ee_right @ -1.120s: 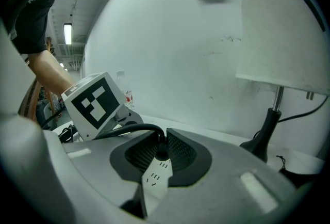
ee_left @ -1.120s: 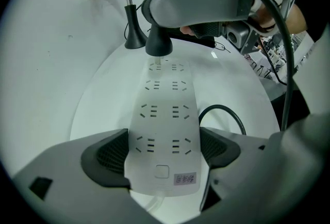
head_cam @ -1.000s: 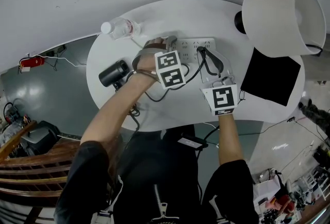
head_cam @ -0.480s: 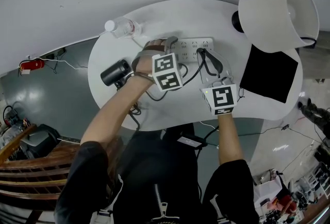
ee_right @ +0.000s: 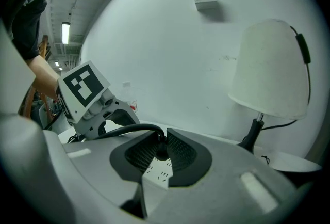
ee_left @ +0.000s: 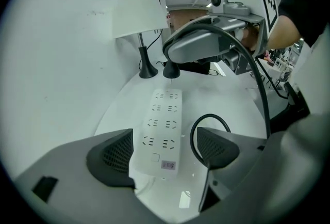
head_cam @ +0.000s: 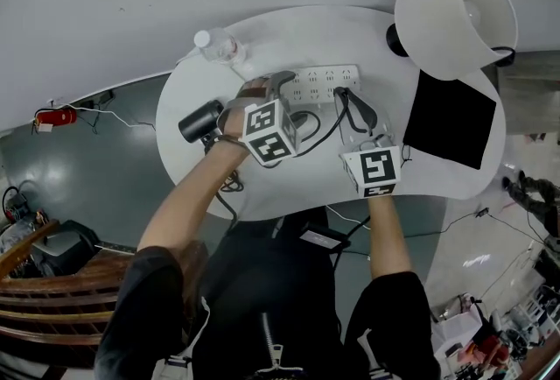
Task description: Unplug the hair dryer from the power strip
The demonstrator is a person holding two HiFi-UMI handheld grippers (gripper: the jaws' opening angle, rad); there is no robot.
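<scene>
Black plug tight in right hand-held gripper; left hand-held gripper agape, higher now.

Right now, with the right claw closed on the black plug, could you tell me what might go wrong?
1. The left claw is open, not gripping the power strip; if the plug is not fully out, the strip may lift or slide.
2. The black cord loops beside the left claw and could snag it.
3. The lamp stands close by; a sudden jerk could hit it.
</scene>
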